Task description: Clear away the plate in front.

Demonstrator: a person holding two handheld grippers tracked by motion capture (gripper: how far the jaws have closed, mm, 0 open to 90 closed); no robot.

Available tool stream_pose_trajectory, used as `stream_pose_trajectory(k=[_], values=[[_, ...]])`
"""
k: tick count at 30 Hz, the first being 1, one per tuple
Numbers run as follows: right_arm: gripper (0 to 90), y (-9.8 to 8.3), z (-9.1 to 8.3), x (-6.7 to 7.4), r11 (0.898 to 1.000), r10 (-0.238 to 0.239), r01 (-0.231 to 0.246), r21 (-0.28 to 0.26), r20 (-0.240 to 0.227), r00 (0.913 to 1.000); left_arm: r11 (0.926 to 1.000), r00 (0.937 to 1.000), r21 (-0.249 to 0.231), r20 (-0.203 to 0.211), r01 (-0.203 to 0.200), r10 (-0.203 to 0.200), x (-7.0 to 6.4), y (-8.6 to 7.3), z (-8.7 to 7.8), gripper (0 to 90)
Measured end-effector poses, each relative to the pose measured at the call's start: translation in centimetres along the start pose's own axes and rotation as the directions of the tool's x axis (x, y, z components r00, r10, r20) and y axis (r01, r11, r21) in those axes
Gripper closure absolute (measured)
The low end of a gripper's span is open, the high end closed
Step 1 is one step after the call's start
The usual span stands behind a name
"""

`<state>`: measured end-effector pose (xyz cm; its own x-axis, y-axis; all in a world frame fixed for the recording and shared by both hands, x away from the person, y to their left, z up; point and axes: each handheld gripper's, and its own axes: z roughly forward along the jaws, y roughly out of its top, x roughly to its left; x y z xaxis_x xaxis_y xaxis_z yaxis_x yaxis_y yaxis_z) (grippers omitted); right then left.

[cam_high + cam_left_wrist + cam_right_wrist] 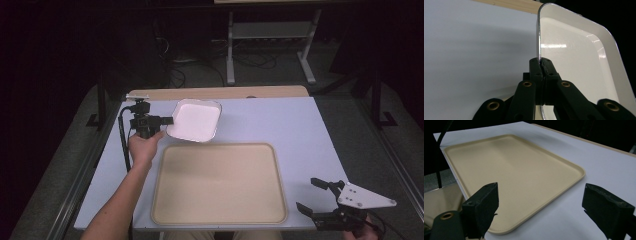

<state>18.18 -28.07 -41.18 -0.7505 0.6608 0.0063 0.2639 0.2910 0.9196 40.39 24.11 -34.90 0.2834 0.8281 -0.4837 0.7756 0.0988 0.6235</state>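
At the far left of the pale blue table [280,125], the left gripper [169,120] pinches the near-left rim of a shallow white enamelled metal dish with rounded corners [196,120], its black jaws clamped tight on the thin edge; in the left gripper view the rim [539,37] runs straight up out of the closed pads. The dish hangs tilted, lifted clear of the table just beyond the far left corner of the large beige rectangular plastic tray [220,184]. The grip is narrow and sits on one edge alone, so the dish could swing or slip out if the hand tips or jerks, and its low side could catch the tray's raised rim on the way across. The right gripper [312,194] rests at the near right corner of the table, jaws spread wide with nothing between them. The tray is empty; the dish appears empty too, though glare hides part of its floor
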Motion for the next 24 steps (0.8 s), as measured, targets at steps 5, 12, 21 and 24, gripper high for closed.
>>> stream_pose_trajectory(k=[5,12,21,24], values=[[12.9,0.0,0.0,0.0,1.000,0.005,-0.005,-0.001,0.005,1.0000,0.9999,0.9999,0.008,0.005,-0.014,0.014,-0.3,-0.8,-0.4,88.6],[12.9,0.0,-0.1,-0.1,1.000,0.008,-0.008,-0.003,0.009,0.9999,0.9996,0.9998,0.025,0.009,-0.015,0.015,-0.2,-2.6,0.2,88.6],[12.9,0.0,-0.1,-0.1,1.000,0.007,-0.007,-0.002,0.011,0.9999,0.9993,0.9996,0.026,0.005,-0.028,0.028,-0.6,-3.9,0.1,88.6],[12.9,0.0,-0.1,-0.1,1.000,0.007,-0.007,-0.002,0.011,0.9999,0.9991,0.9996,0.032,0.006,-0.029,0.028,-0.6,-4.2,0.2,88.6]])
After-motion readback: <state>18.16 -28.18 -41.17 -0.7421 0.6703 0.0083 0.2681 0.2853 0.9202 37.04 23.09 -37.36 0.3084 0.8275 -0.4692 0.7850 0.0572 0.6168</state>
